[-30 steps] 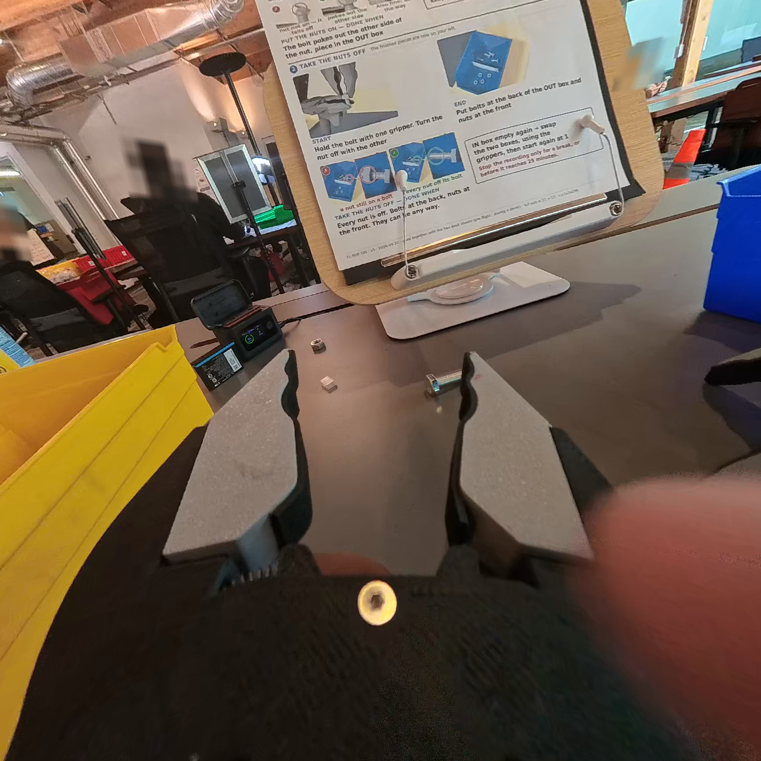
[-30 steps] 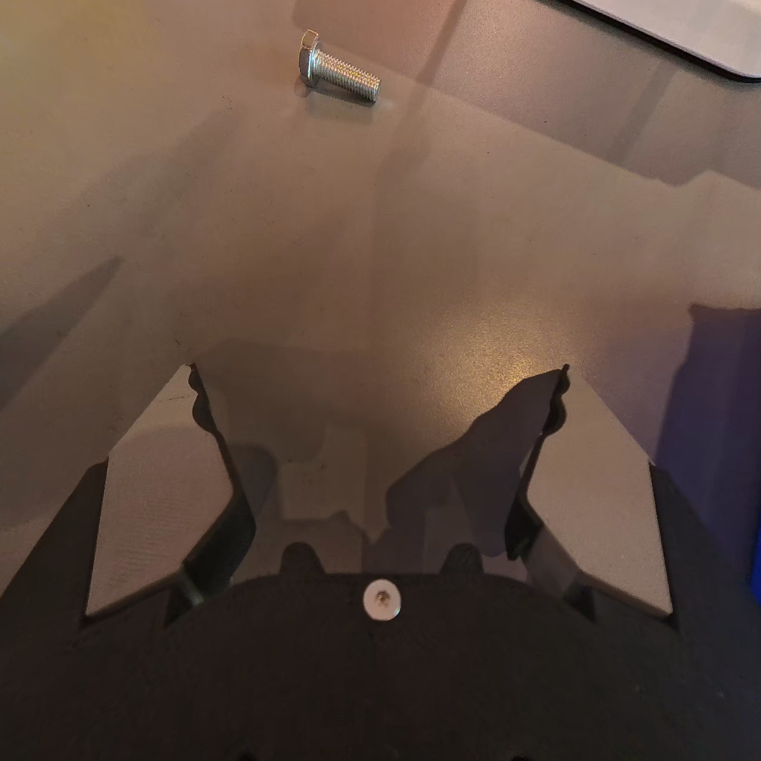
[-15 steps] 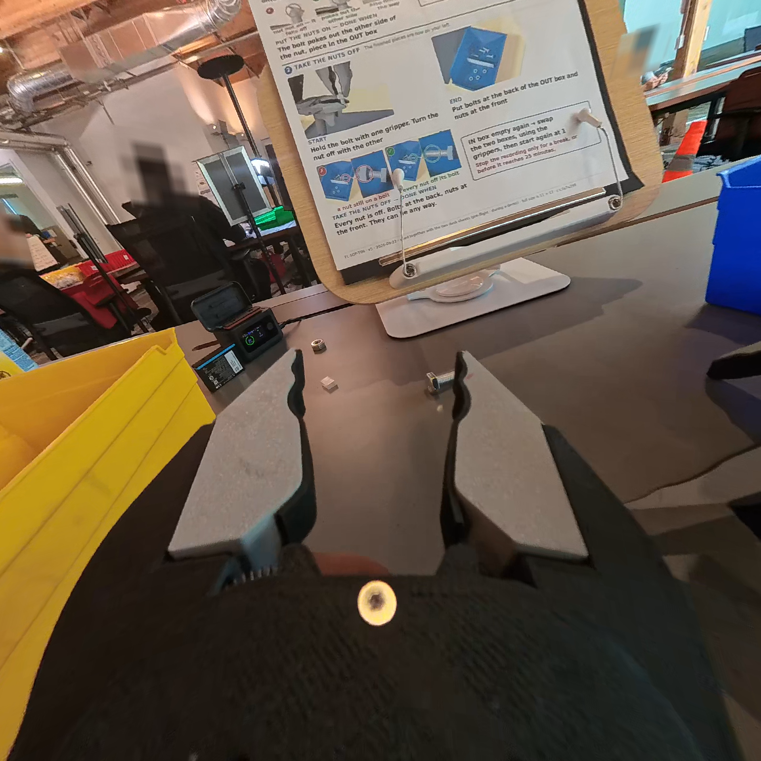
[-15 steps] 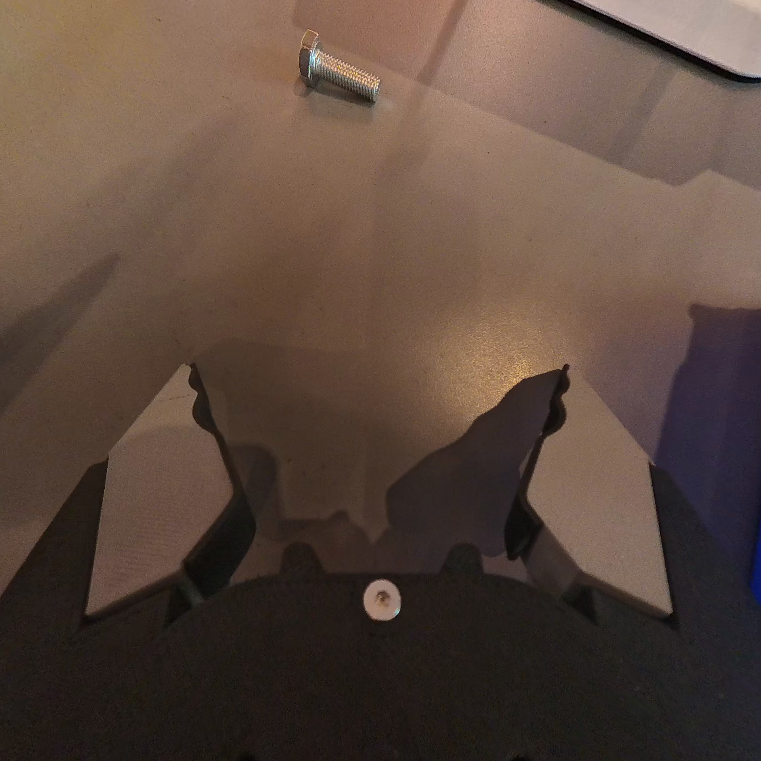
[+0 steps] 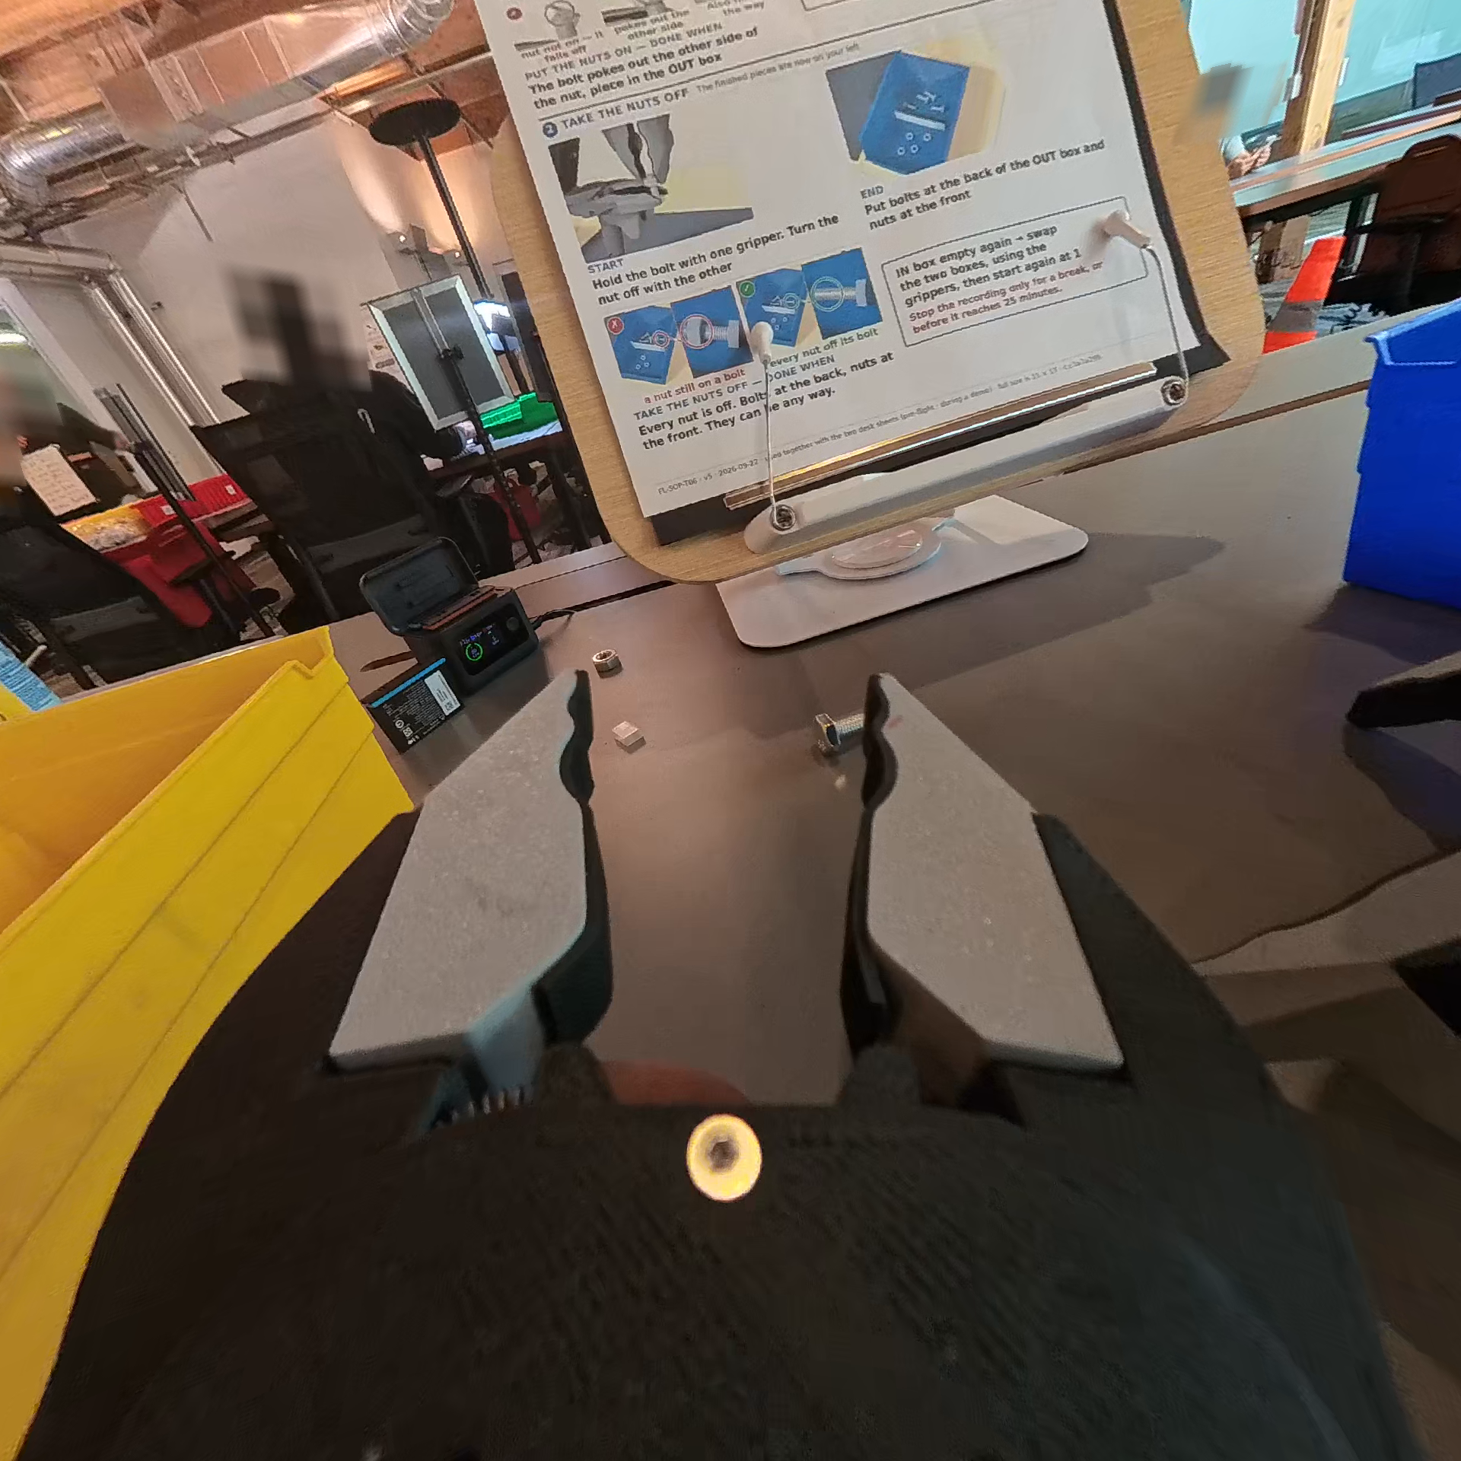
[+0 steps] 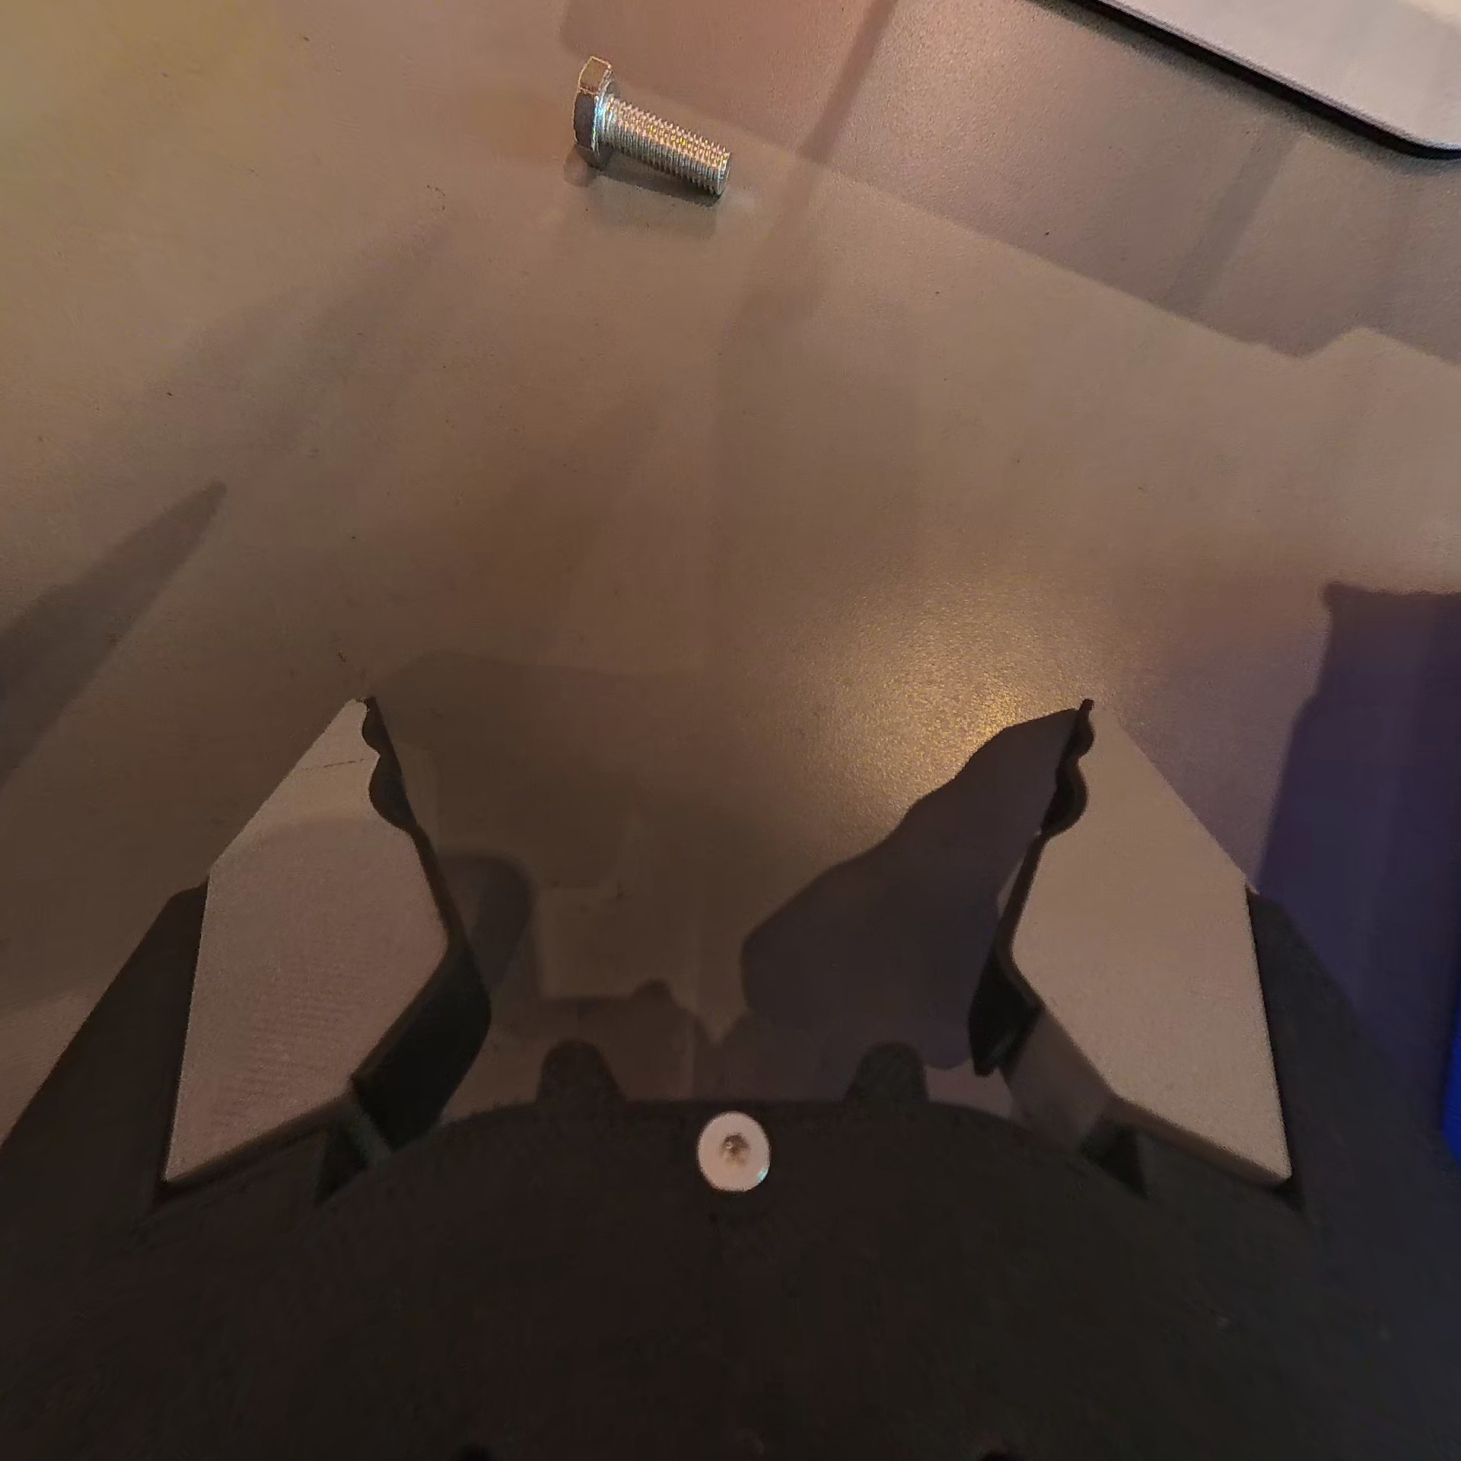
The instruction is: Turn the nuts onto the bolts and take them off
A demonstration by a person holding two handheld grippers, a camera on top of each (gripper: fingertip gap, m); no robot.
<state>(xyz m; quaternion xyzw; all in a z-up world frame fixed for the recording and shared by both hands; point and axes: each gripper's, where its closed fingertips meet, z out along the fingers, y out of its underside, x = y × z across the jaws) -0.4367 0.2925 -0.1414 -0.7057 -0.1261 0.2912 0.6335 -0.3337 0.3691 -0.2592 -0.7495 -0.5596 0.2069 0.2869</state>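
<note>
Right now both my claws are empty and parted: the left claw point(image 5: 723, 696) stands fairly wide, the right claw point(image 6: 727, 704) wider still, each hovering low over the counter point(image 5: 1146, 790) with nothing between the fingers.

Taking the bolt point(image 6: 648, 142) as my landmark: it lies flat on its side on the counter, ahead of my right claw and a little to its left, hex head pointing left, threaded shank pointing right. From my left claw's view the same bolt point(image 5: 839, 727) sits just beyond the tip of its right finger, partly hidden behind it. One nut point(image 5: 605, 658) lies well to the left of the bolt and farther back, near a small black case point(image 5: 458, 609). A small pale block point(image 5: 628, 735) rests between that nut and the bolt; I cannot tell what it is. The yellow bin point(image 5: 158, 830) is far left of the bolt, the blue bin point(image 5: 1415, 474) off to its right.

I judge the bolt to be rigid steel, light and smooth, apt to roll or skid if nudged. I would pinch across the head's flats, leaving the threads free for the nut.
</note>
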